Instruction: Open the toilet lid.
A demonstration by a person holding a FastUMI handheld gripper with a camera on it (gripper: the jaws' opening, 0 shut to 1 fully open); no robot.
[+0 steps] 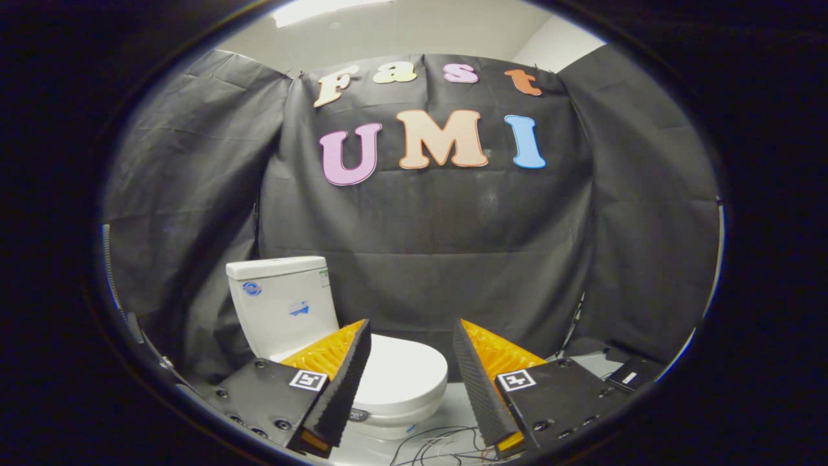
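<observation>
The gripper [411,353] hovers level with its fingers [346,382] spread wide and holding nothing, aimed at the black cloth wall [427,259], while the white toilet [284,304], its lid [401,375] down, sits just beyond the left finger.

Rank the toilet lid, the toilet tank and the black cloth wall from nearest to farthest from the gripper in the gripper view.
The gripper is open, holding nothing.
1. Toilet lid: closed, just ahead of the fingers and showing between them.
2. Toilet tank: upright behind the lid, beyond the left finger.
3. Black cloth wall: behind the tank, the backdrop.
</observation>
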